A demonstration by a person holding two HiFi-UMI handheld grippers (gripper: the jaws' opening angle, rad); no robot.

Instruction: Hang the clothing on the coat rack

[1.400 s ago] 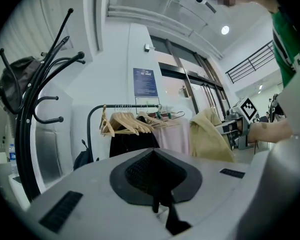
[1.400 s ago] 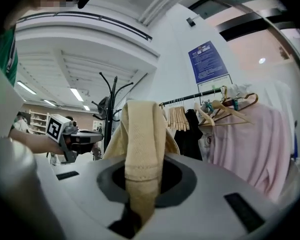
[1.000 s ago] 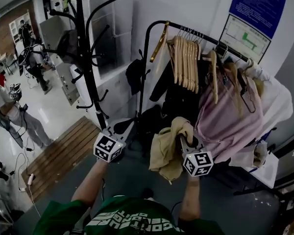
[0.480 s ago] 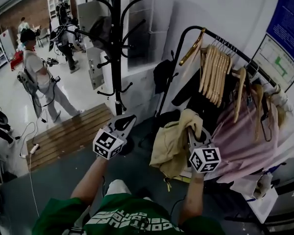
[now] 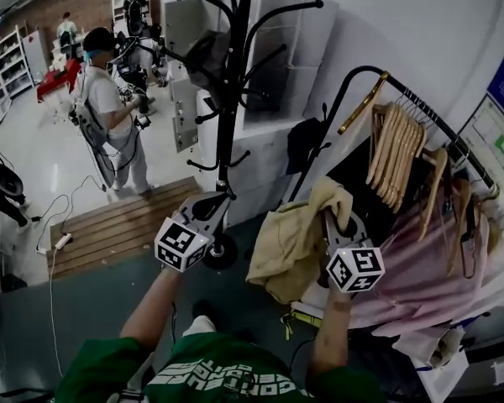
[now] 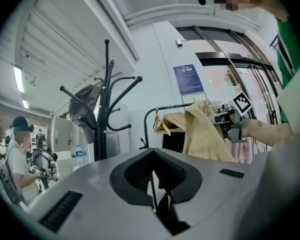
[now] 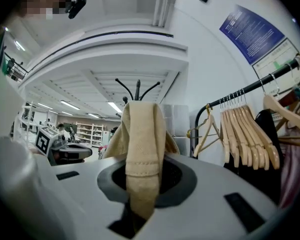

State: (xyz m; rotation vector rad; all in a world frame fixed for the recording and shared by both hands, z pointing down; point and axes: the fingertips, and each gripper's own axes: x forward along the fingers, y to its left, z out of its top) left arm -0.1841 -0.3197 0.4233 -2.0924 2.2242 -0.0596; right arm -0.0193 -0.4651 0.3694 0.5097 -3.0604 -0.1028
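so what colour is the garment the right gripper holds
Beige, a pale tan; the garment shows best in the right gripper view.

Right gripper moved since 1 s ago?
Yes: right gripper, holding the beige garment, shifted left, away from the wooden hangers toward the black coat stand.

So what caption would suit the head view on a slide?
Right gripper holds a beige garment near the black coat rack; left gripper empty.

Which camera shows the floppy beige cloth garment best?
The head view: the beige cloth garment hangs whole from the right gripper. The right gripper view shows only a pinched fold; the left gripper view shows it small and far off.
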